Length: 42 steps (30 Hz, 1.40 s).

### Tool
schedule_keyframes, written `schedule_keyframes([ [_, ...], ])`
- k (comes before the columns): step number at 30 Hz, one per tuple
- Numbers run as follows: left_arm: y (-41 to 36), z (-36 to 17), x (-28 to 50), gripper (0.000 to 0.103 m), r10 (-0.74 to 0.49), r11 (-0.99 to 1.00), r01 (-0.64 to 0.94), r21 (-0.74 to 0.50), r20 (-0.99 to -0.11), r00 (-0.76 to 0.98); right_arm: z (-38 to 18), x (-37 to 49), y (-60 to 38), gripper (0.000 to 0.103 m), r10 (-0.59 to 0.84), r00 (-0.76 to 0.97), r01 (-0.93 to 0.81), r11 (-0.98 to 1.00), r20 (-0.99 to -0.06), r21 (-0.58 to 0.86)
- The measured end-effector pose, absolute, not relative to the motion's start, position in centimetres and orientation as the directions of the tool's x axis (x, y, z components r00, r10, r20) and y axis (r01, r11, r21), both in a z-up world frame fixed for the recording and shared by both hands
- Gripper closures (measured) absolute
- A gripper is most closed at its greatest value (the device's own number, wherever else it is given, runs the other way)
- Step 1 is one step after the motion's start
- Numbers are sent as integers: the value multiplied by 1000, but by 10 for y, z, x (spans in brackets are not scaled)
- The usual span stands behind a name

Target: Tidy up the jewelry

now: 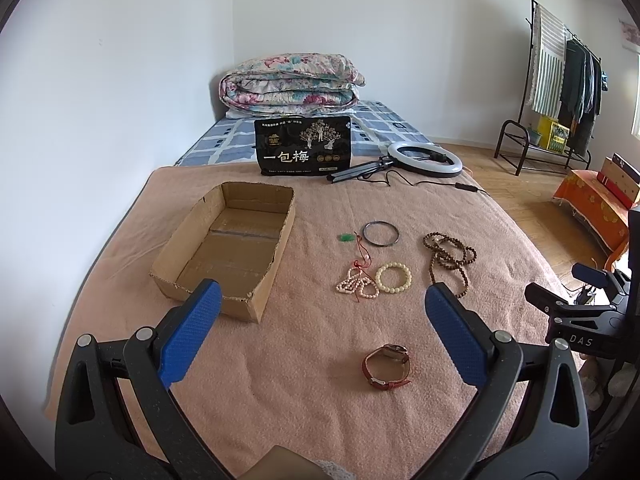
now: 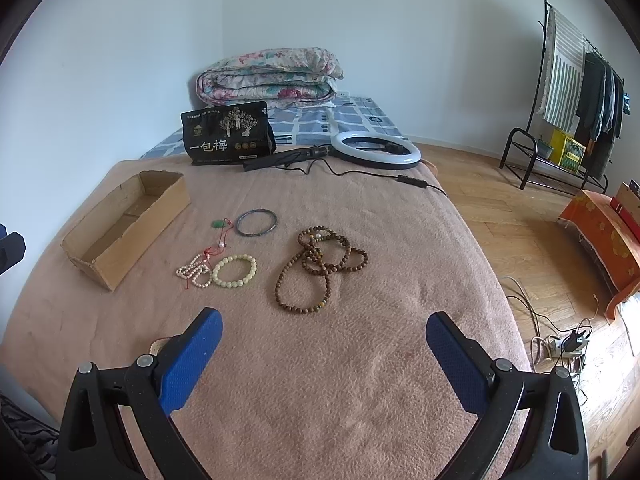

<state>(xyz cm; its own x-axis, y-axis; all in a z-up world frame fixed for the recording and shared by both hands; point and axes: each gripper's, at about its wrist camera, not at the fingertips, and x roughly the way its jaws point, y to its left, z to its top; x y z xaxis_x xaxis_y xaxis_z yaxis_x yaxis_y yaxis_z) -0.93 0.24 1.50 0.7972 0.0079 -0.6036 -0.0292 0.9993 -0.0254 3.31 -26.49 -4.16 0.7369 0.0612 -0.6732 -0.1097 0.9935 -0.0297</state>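
While both grippers hang above the near end of the bed (image 1: 320, 420), nothing is held: the left gripper (image 1: 322, 308) has its jaws spread wide with only pink blanket between the blue pads, and the right gripper (image 2: 324, 334) stands the same, jaws wide apart and empty. Jewelry lies scattered on the blanket. Red-strapped watch (image 1: 387, 366) sits nearest, low between the left jaws, touching nothing; in the right view it is mostly hidden behind the left pad. Farther out, cream bead bracelet (image 1: 393, 277) lies just beside a small pearl strand (image 1: 356, 285) with a red cord running up to a green pendant (image 1: 345, 237). Dark bangle (image 1: 381, 233) lies flat just right of the pendant. Brown wooden bead necklace (image 2: 318, 268) is heaped in loose loops to the right of the others, apart from them. Cardboard box (image 1: 228, 248), open-topped and with nothing inside, sits on the left of the blanket, well apart from the jewelry. At the blanket's far edge: black snack bag (image 1: 303, 146) standing upright, ring light (image 1: 425, 159) lying flat with its cable trailing right. Folded floral quilt (image 1: 290, 84) against the wall behind. Clothes rack (image 1: 560, 92) on the wood floor at right.
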Motion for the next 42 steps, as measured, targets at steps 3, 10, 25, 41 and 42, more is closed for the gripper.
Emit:
schedule_keyframes([
  [3, 2, 16, -10, 0, 8, 999, -29, -25, -604, 797, -42, 34, -264, 0, 57, 736, -107, 994, -674, -32],
  [10, 2, 15, -10, 0, 9, 999, -30, -25, -603, 798, -42, 36, -265, 0, 54, 733, -104, 994, -678, -33],
  [25, 3, 13, -10, 0, 7, 999, -29, -27, -603, 798, -43, 37, -267, 0, 54, 726, -99, 995, -686, -27],
  [41, -1, 12, -9, 0, 6, 999, -28, -26, -610, 793, -44, 38, -266, 0, 50, 726, -95, 995, -686, -28],
  [42, -2, 12, -10, 0, 6, 999, -28, -26, -611, 792, -44, 38, -266, 0, 50, 726, -95, 995, -686, -28],
])
